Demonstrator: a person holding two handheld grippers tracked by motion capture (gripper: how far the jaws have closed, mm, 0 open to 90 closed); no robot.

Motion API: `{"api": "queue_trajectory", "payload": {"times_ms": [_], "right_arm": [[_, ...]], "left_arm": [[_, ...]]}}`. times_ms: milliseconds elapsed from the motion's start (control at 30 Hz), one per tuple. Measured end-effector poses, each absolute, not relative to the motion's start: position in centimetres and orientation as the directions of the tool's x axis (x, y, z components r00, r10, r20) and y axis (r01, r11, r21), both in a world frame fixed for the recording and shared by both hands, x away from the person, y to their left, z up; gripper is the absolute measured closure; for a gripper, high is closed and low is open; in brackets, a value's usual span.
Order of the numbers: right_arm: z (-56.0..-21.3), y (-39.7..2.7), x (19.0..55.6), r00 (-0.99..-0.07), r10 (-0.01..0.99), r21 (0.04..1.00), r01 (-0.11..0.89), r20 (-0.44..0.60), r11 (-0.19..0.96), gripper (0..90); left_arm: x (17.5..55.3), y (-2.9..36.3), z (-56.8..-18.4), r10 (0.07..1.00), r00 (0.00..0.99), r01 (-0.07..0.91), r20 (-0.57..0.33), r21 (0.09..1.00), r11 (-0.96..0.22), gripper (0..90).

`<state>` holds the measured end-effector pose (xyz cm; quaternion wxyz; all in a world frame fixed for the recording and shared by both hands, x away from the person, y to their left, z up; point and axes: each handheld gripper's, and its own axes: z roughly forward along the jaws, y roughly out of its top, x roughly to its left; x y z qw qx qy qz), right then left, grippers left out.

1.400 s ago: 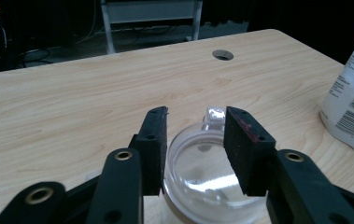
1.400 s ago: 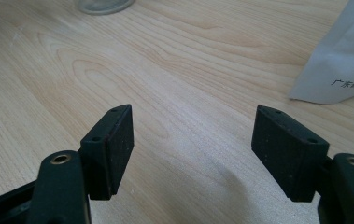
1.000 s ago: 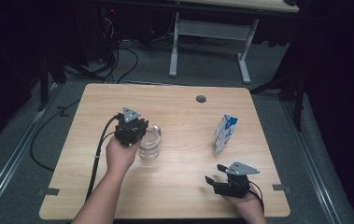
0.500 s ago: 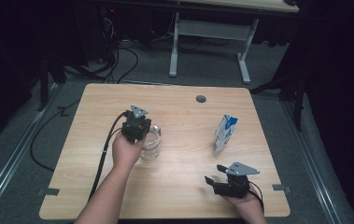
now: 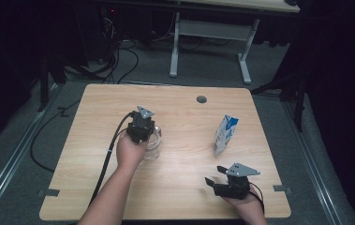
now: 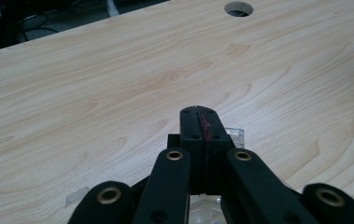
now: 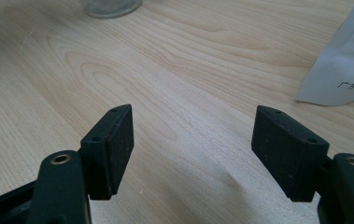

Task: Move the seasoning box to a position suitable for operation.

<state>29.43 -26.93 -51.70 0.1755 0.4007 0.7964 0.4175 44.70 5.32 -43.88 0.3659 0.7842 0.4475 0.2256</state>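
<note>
Both grippers, left gripper (image 5: 140,127) and right gripper (image 5: 229,183): black bodies, grey three-cornered top plates, brass-coloured rivets, trailing black cables. Forearms bare.

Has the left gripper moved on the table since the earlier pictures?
Yes. The left gripper has shifted to the right, toward the round grommet hole, and now sits over the clear glass jar. Its jaws have just been closing.

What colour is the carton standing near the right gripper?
White with blue markings: the carton shows best in the high view.

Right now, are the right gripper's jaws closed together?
No, the right gripper has its jaws standing wide apart with bare wooden table showing between them.
</note>
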Motion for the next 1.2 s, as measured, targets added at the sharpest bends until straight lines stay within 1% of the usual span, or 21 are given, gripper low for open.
{"api": "queue_trajectory", "payload": {"times_ms": [500,633,967,1200], "right_arm": [[-51.7,-26.7,29.3,-0.621,0.782,0.803,0.491,0.05,0.338,30.0],[-51.7,-26.6,29.3,-0.625,0.779,0.801,0.489,0.047,0.344,30.0],[-51.7,-26.3,29.2,-0.628,0.777,0.8,0.488,0.045,0.348,30.0],[-51.7,-26.2,29.2,-0.632,0.774,0.798,0.489,0.044,0.354,30.0]], "left_arm": [[43.9,5.5,-43.9,0.86,0.509,0.534,0.025,0.775,-0.339,90.0],[42.7,5.9,-43.8,0.859,0.511,0.541,0.004,0.776,-0.326,90.0],[39.6,6.1,-43.7,0.854,0.52,0.534,0.014,0.775,-0.338,90.0],[38.9,6.6,-43.7,0.855,0.519,0.522,0.001,0.791,-0.318,90.0]]}}
